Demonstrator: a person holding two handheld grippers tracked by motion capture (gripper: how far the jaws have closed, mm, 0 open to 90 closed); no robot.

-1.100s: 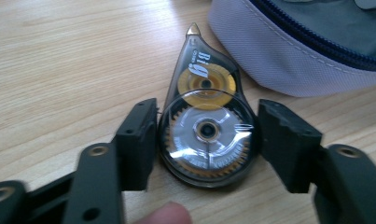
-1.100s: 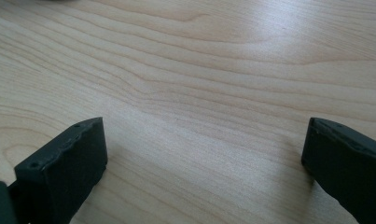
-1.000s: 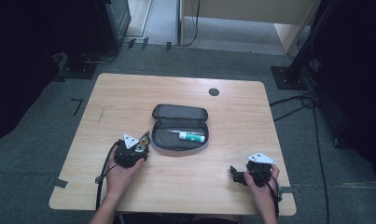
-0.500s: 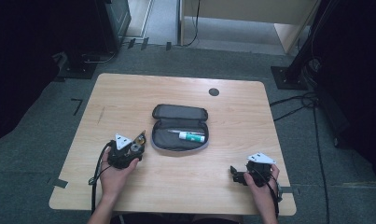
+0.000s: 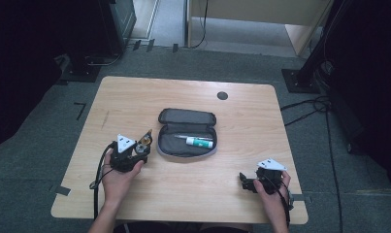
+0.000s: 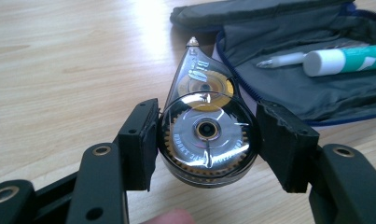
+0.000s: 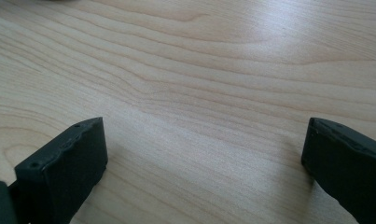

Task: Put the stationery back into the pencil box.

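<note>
Wooden table [image 5: 135,97], grey carpet around. Correction-tape dispenser [image 6: 202,126] sitting pinched in left gripper [image 5: 143,141], just beside open pencil case [image 5: 186,145] holding glue stick [image 5: 199,141]. Right gripper [image 5: 245,180] resting spread wide near front edge.

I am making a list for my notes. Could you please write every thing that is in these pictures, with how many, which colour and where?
correction tape dispenser: 1, clear with gold and dark reels, between the left gripper's pads, its tip toward the pencil case
pencil case: 1, dark grey, unzipped, middle of the table
glue stick: 1, white and green, lying inside the case
pen: 1, pale grey, inside the case beside the glue stick
table: 1, light wood, with a dark round hole near its far edge
left gripper: 1, black, shut on the dispenser, left of the case
right gripper: 1, black, open over bare wood, near right corner
</note>
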